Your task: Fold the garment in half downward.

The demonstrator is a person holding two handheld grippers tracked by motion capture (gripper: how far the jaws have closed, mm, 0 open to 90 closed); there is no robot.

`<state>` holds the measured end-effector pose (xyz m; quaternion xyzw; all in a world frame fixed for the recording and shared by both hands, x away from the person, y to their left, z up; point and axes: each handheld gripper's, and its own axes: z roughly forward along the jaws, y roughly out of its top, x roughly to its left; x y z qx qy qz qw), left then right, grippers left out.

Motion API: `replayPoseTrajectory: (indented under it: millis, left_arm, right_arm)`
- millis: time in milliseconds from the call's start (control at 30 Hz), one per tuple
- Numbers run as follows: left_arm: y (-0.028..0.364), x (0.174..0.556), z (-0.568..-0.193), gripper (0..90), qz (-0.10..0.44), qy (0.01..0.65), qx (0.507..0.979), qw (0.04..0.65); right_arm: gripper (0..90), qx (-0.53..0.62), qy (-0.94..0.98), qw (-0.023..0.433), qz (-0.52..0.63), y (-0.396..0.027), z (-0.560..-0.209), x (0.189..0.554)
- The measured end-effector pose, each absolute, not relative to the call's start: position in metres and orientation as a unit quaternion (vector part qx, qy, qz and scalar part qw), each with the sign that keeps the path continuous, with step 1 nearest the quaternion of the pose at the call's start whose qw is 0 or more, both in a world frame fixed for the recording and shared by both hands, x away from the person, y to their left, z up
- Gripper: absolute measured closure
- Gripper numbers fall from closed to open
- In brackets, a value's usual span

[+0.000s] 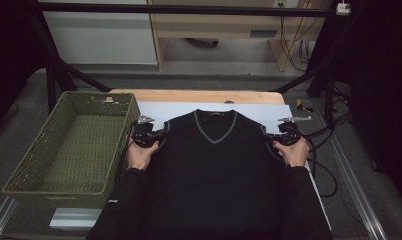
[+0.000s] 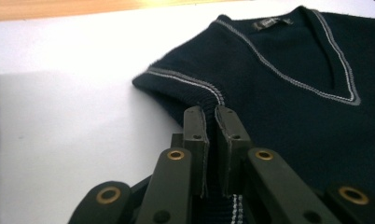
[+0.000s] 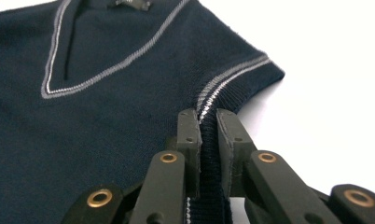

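High view: a dark sleeveless V-neck vest (image 1: 216,160) lies flat on a pale sheet (image 1: 159,110) spread over a wooden desk (image 1: 199,96), whose bare far edge shows beyond the sheet. A woven green basket (image 1: 71,147) stands just beside the sheet at the desk's left end. The left gripper (image 1: 161,135) sits at the vest's left armhole and the right gripper (image 1: 269,136) at the right armhole, each held by a hand in a dark sleeve coming from the bottom edge. Around the desk runs a black metal frame (image 1: 189,9); cables (image 1: 294,35) hang behind it near light wooden furniture, and grey carpet covers the floor. Dark curtains close off both sides of the room.

Left gripper view: the black fingers (image 2: 195,135) are clenched on the ribbed armhole trim of the vest (image 2: 288,107), with a narrow band of knit pinched between them. The shoulder's grey-striped edge lies on the white sheet (image 2: 73,116), and a strip of the wooden desk (image 2: 59,8) shows at the top. The basket's green side touches the left border.

Right gripper view: the fingers (image 3: 189,135) are likewise clamped on the opposite armhole trim of the vest (image 3: 106,116), the striped ribbing running up out of the pinch. The grey-edged V-neck lies to the left, and the white sheet (image 3: 325,84) spreads beyond the shoulder.
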<state>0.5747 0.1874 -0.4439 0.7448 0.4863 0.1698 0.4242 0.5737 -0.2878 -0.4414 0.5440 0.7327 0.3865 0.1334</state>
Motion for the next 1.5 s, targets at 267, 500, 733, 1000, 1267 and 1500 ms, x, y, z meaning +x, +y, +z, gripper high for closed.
replayPoseTrajectory:
  millis: [267,500,733,1000,1267,1500]
  left_arm:
    - [0.197,0.563,-0.427,83.5,0.173,0.474,0.741,0.443]
    - [0.199,0.558,-0.42,83.5,0.168,0.468,0.744,0.447]
    - [0.2,0.55,-0.411,83.5,0.17,0.459,0.747,0.45]
    - [0.202,0.536,-0.397,83.5,0.172,0.447,0.751,0.455]
    - [0.201,0.512,-0.384,83.4,0.172,0.431,0.761,0.453]
    - [0.201,0.489,-0.373,83.4,0.177,0.418,0.768,0.451]
  right_arm:
    - [81.2,0.532,0.733,0.141,0.401,-0.289,-0.428,0.564]
    - [81.2,0.522,0.735,0.142,0.41,-0.29,-0.416,0.556]
    - [81.2,0.511,0.736,0.148,0.418,-0.291,-0.405,0.546]
    - [81.1,0.499,0.739,0.153,0.426,-0.291,-0.392,0.529]
    - [80.9,0.481,0.749,0.149,0.431,-0.291,-0.383,0.506]
    - [80.8,0.471,0.752,0.146,0.436,-0.293,-0.373,0.483]
